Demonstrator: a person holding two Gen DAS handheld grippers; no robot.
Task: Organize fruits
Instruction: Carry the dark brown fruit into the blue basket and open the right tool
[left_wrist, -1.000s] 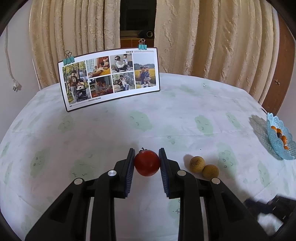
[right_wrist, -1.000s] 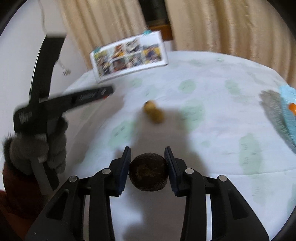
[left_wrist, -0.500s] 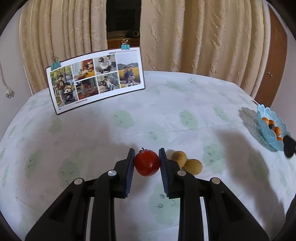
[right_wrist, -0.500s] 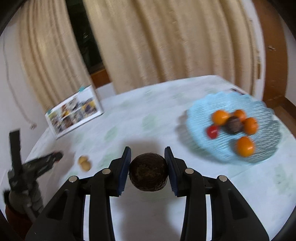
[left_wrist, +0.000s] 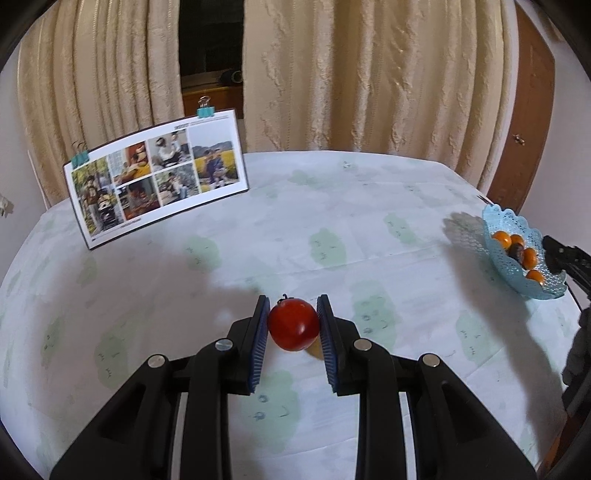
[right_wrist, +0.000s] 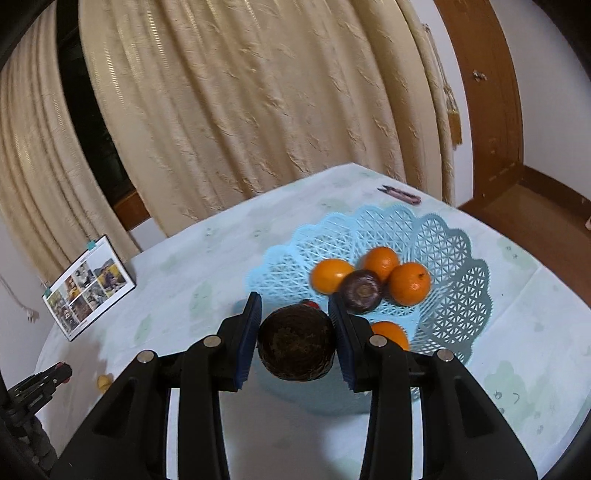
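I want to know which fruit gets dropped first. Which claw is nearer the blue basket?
The right. The right claw, shut on a dark brown fruit, hangs at the blue basket's near rim. The left claw, holding a red tomato, is well across the table from it.

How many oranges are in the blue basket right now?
4. Three oranges cluster at the blue basket's centre around a dark purple fruit: one left, one behind, one right. A fourth sits nearer, partly hidden behind the right gripper; more may be hidden.
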